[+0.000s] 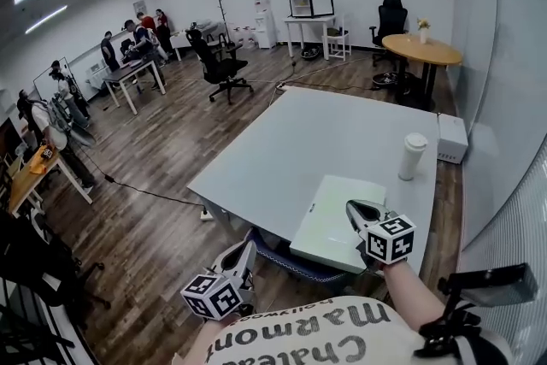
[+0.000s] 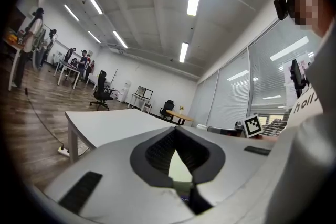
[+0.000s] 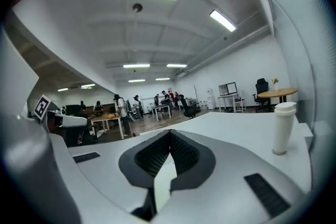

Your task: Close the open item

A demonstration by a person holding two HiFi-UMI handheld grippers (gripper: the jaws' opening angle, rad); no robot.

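A flat, pale green-white item like a laptop (image 1: 329,218) lies on the near edge of the white table (image 1: 299,141), with no lid raised. My right gripper (image 1: 352,206) is over its right near part, jaws shut and empty; whether it touches the surface I cannot tell. The right gripper view shows the tips (image 3: 169,134) meeting, with pale surface showing in the gap behind them. My left gripper (image 1: 249,240) hangs off the table's near edge, left of the item, shut and empty, tips (image 2: 176,130) together.
A white lidded cup (image 1: 412,156) (image 3: 283,127) stands on the table behind the item, to the right. A dark chair (image 1: 295,263) sits under the near edge. A white box (image 1: 451,138) is on the floor right of the table. Desks, chairs and people fill the back left.
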